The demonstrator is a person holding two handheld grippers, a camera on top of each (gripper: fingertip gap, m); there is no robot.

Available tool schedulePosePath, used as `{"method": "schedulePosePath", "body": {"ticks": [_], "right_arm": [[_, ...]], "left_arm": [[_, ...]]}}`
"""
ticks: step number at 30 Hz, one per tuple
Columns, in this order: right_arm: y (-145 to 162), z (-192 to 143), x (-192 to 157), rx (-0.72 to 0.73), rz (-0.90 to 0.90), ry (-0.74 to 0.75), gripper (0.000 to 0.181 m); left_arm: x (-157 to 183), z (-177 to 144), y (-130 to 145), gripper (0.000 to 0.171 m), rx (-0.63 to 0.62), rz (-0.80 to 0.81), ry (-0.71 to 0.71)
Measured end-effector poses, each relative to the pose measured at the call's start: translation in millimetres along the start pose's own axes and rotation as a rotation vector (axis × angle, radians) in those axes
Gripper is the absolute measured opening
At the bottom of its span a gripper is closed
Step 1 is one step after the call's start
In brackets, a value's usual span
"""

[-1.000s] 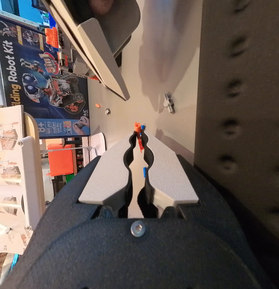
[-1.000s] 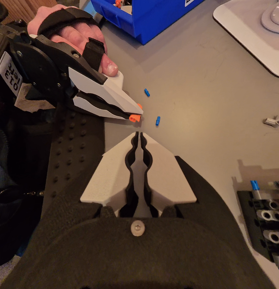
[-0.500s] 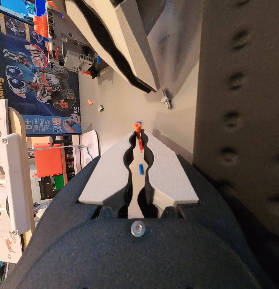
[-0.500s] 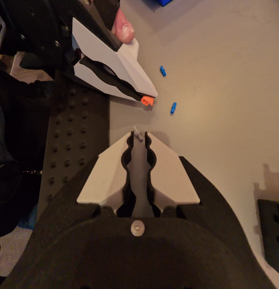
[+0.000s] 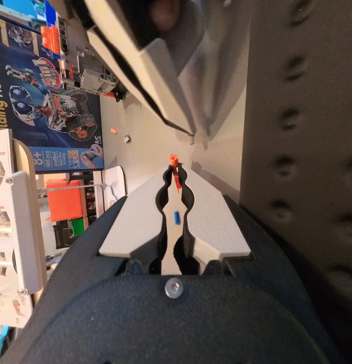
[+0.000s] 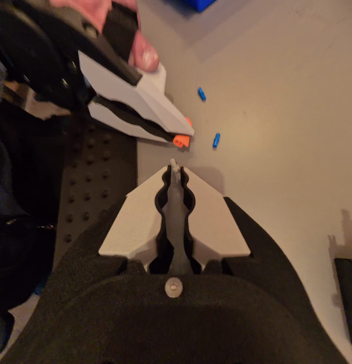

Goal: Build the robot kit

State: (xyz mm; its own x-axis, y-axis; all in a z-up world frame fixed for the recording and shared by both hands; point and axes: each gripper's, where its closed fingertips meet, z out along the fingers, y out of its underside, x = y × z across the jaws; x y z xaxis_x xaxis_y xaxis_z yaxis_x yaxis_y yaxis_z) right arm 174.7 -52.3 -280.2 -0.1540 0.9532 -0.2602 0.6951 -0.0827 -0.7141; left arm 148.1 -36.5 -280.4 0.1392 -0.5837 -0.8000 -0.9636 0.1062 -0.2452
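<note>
Near the middle of the right wrist view, the right gripper [image 6: 175, 167] pinches a grey pin [image 6: 174, 167] at its very tips, jaws closed on it, the pin poking out just past them. Just above and left of it, the left gripper [image 6: 182, 136] grips an orange piece [image 6: 181, 141], likewise clamped at the tips; a thumb [image 6: 146, 55] rests on its upper finger. The pin tip and orange piece sit close but apart. Two blue pins [image 6: 216, 140] lie on the grey counter [image 6: 269, 118] to the right, one near, one higher up [image 6: 201, 93]. A studded black mat [image 6: 88, 177] fills the left side.

Both held parts look like light, stiff plastic, small and smooth, so I judge they could twist or pop free; holding across the middle seems safest.

From the left wrist view, the orange piece [image 5: 174, 160] stands between the tips, a kit box [image 5: 49, 98] at upper left.
</note>
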Motion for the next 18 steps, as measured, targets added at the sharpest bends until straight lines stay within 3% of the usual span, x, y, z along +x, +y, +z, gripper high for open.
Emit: {"method": "schedulePosePath", "body": {"ticks": [4,18], "right_arm": [[-13,-7,1,0.081,0.08,-0.028,0.006],[-10,-3,13,0.03,0.125,0.075,0.005]], "left_arm": [[1,4,-3,0.004,-0.035,0.041,-0.026],[1,13,-2,0.004,-0.12,0.017,-0.022]]}}
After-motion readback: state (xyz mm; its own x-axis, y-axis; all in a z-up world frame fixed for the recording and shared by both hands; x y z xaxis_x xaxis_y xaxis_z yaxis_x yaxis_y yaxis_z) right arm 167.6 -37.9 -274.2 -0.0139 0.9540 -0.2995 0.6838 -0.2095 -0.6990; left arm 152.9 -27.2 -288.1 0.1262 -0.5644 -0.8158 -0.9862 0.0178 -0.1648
